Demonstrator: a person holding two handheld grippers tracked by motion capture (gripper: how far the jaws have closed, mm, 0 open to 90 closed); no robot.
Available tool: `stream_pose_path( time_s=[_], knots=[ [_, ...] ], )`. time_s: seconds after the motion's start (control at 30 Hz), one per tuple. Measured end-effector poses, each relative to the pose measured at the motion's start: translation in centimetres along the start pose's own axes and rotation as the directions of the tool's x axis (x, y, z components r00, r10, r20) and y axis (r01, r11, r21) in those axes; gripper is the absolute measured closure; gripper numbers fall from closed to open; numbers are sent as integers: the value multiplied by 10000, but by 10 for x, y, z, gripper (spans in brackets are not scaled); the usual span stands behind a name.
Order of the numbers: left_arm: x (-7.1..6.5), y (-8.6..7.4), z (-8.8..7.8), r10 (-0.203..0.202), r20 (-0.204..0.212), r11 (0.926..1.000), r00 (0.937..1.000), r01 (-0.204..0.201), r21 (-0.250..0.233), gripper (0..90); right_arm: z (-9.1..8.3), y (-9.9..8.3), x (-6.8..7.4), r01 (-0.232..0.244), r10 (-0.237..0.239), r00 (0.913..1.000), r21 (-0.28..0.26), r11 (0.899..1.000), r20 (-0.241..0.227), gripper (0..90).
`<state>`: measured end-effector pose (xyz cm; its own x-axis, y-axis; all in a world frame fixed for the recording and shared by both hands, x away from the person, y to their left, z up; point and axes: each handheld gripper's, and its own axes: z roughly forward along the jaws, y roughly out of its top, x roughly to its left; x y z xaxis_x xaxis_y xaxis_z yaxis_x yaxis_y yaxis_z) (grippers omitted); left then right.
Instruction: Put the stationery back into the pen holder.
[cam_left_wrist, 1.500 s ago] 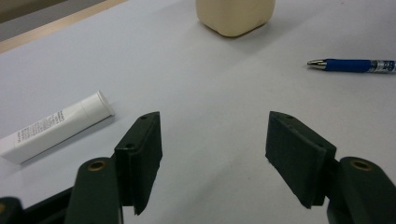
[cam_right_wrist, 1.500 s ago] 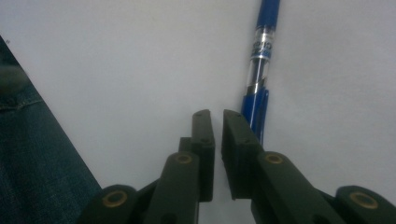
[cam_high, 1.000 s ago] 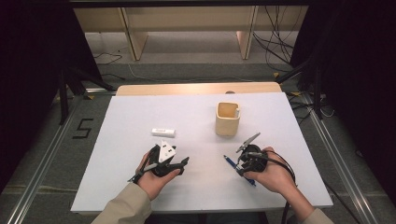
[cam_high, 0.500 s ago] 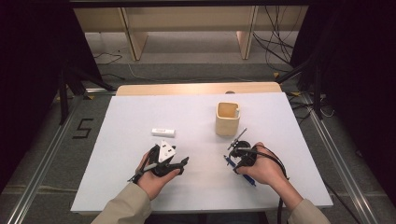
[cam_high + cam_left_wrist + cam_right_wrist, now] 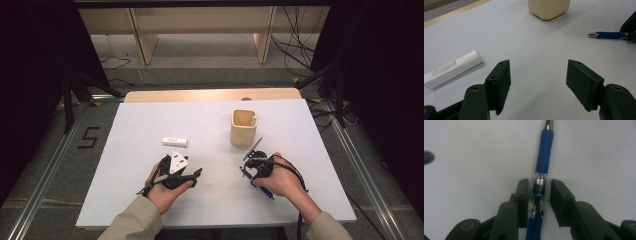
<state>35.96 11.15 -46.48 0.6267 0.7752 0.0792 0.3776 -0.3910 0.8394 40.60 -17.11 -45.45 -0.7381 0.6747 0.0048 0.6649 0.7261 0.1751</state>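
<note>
Right tongs [image 5: 535, 195] straddle the pen [image 5: 543, 157], jaws near its barrel but not clamped. It lies lengthwise between them. Left tongs [image 5: 537, 82] gape wide, empty.

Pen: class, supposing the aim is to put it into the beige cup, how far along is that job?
Done: the right gripper has reached the pen, which lies flat on the table. In hand: its jaws straddle the barrel, a narrow gap showing, not yet clamped. Left: gripping, lifting, carrying to the cup. The left gripper is open beside a white tube.
</note>
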Motion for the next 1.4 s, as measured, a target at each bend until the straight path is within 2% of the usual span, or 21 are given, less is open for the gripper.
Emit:
stream_pose_path(
  time_s=[0.47,0.63,0.77,0.87,0.97,1.1,1.2,1.3,1.4],
  knots=[
    [1,0,0,18,-7,10000,10000,-17,24,360,0,2,3,-194,193,9998,131,9997,92,790],
    [2,-1,0,19,-28,10000,10000,-19,55,360,0,1,2,-502,502,9987,53,9987,-22,794],
    [2,-1,0,3,-31,10000,10000,-3,61,360,-1,0,1,-617,616,9981,-59,9981,-97,795],
    [2,-1,0,-23,-25,10000,10000,23,66,360,-2,-2,0,-732,716,9967,-443,9963,-378,795],
    [2,-1,0,-16,-7,10000,10000,16,70,360,-5,-3,1,-847,819,9959,-787,9933,-380,795],
    [2,-1,0,10,-4,10000,10000,-10,86,360,-9,-5,1,-1004,954,9946,-1414,9849,-419,795],
    [2,-1,0,-9,-19,10000,10000,9,78,360,-13,-6,1,-1108,1049,9937,-2004,9734,-399,795],
    [2,-1,0,-9,-25,10000,10000,9,80,360,-18,-6,0,-1223,1172,9925,-2623,9572,-351,795],
    [2,-1,0,6,-14,10000,10000,-6,81,360,-22,-7,0,-1355,1325,9907,-3300,9342,-318,795]
  ],
)
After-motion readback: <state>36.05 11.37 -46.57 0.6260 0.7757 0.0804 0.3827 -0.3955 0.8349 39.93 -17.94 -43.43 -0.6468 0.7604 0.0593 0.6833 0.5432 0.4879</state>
